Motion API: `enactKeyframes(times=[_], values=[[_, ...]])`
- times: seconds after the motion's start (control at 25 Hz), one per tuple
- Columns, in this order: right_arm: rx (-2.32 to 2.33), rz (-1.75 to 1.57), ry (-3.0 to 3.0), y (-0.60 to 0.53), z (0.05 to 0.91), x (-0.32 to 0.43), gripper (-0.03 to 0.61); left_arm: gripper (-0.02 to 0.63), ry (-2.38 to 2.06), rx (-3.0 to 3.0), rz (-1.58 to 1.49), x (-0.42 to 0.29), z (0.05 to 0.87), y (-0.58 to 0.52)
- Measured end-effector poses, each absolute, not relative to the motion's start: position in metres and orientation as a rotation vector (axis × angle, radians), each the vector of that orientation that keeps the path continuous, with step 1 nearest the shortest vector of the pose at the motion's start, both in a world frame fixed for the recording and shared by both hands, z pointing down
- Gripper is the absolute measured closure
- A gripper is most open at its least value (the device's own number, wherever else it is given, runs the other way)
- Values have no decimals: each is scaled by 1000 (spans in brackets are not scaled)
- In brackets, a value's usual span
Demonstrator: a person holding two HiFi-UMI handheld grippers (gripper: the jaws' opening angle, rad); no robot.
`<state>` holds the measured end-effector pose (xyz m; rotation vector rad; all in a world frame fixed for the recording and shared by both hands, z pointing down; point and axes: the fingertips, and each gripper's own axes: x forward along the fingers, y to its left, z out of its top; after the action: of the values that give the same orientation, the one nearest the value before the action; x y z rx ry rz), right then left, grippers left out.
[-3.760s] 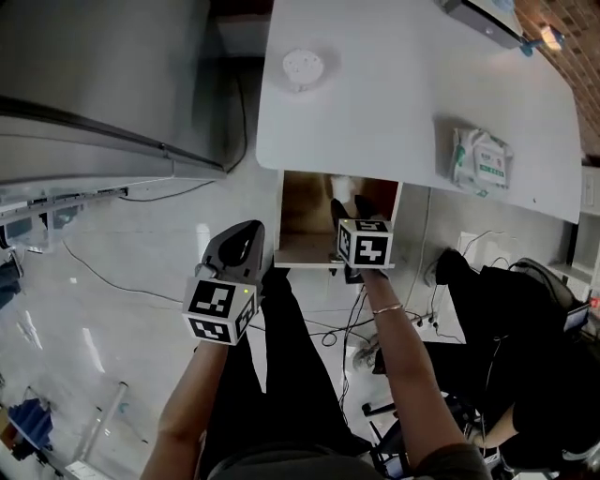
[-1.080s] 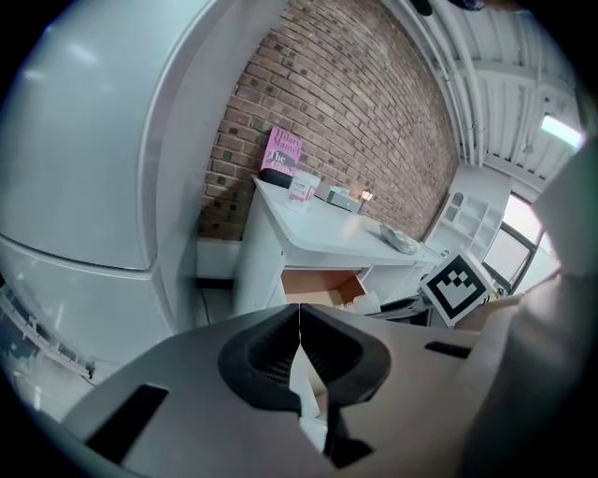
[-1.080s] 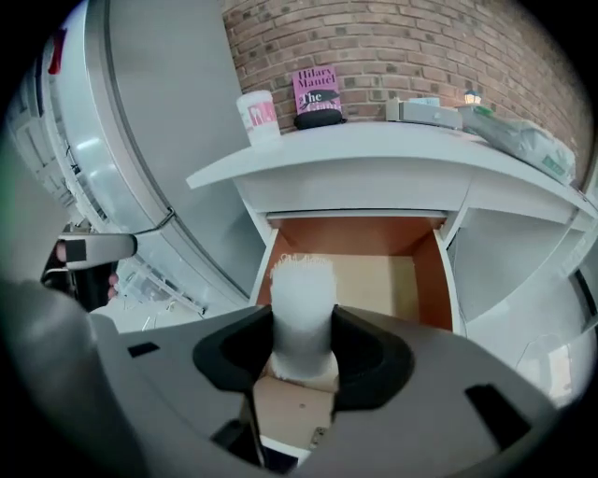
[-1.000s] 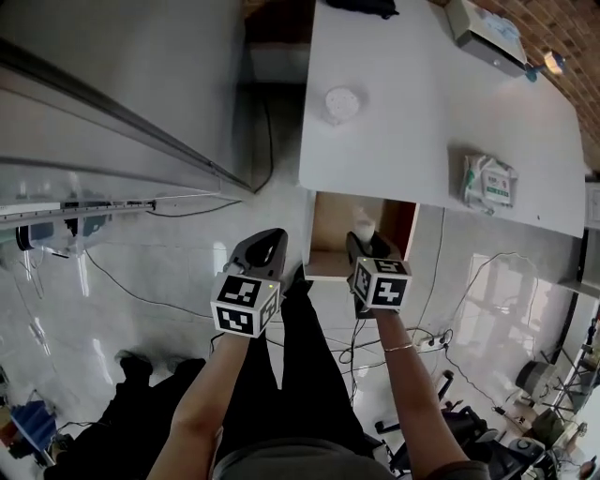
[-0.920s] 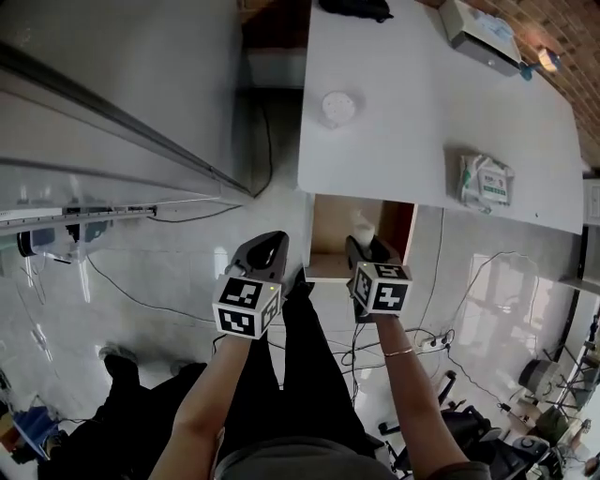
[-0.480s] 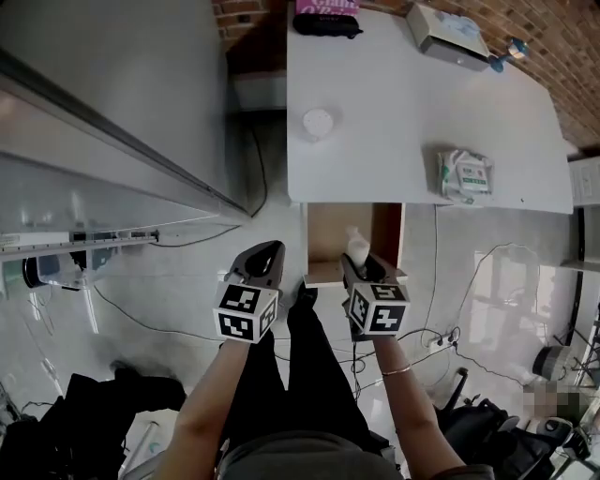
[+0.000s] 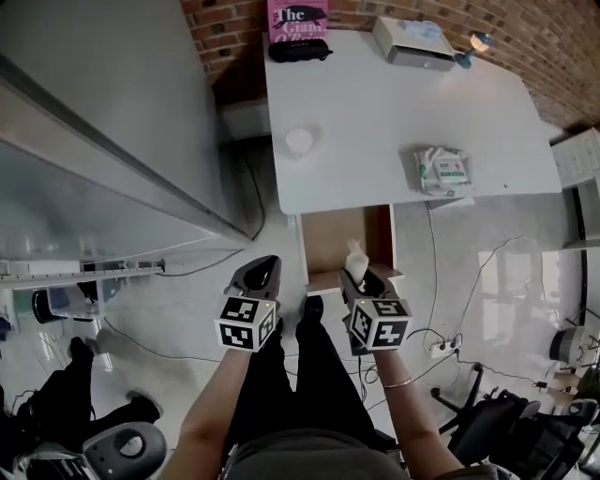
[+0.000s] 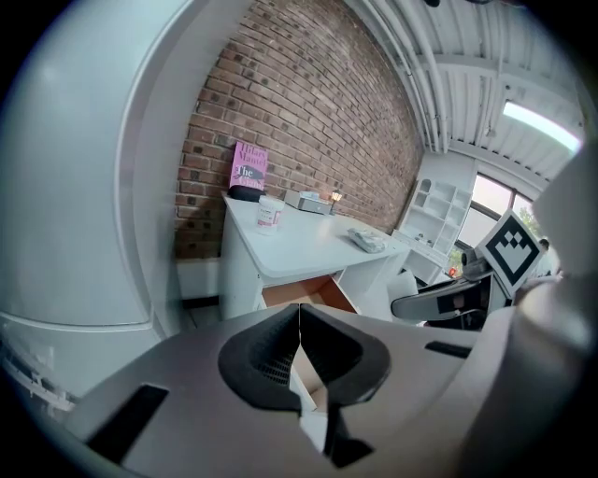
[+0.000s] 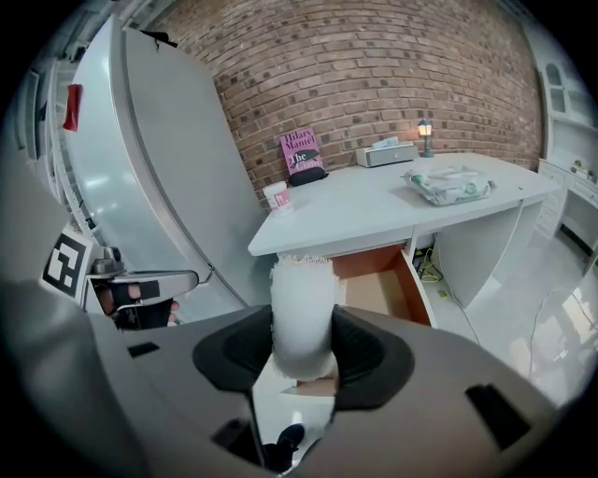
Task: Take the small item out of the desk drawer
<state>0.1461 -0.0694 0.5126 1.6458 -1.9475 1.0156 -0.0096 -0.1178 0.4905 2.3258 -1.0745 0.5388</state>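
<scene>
My right gripper (image 7: 360,275) is shut on a small white item (image 7: 355,255), a rough-surfaced cylinder that stands up between the pads (image 9: 301,303). It hangs over the front edge of the open wooden drawer (image 7: 330,236), which juts out from under the white desk (image 7: 375,112). The drawer's bare bottom (image 9: 381,286) shows behind the item. My left gripper (image 7: 260,275) is shut and empty, left of the drawer and above the floor. In its own view the jaws of the left gripper (image 8: 299,344) meet with nothing between them, and the drawer (image 8: 312,295) lies beyond.
On the desk stand a white cup (image 7: 299,141), a pack of wipes (image 7: 442,171), a tissue box (image 7: 410,41), a small lamp (image 7: 476,41) and a pink book (image 7: 297,16) against the brick wall. A tall grey cabinet (image 7: 94,141) fills the left. Cables lie on the floor.
Both grippers have drawn back from the drawer, the right one keeping the white item. The head view has lifted and shows the whole desk. A bystander at the lower left has moved.
</scene>
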Motion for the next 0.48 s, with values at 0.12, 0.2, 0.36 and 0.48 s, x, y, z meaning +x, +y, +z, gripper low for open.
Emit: enactKeyframes(times=[0.12, 0.2, 0.36, 0.48], values=[[1682, 1014, -1957, -59, 502, 144, 394, 591, -1072, 2347, 542, -13, 484, -117], [1706, 1016, -1962, -53, 495, 144, 394, 591, -1071, 2361, 537, -14, 478, -116], [1765, 1043, -1989, -48, 478, 144, 394, 592, -1060, 2395, 534, -14, 470, -114], [1818, 1010, -2006, -47, 463, 147, 394, 591, -1039, 2417, 538, -13, 468, -113]])
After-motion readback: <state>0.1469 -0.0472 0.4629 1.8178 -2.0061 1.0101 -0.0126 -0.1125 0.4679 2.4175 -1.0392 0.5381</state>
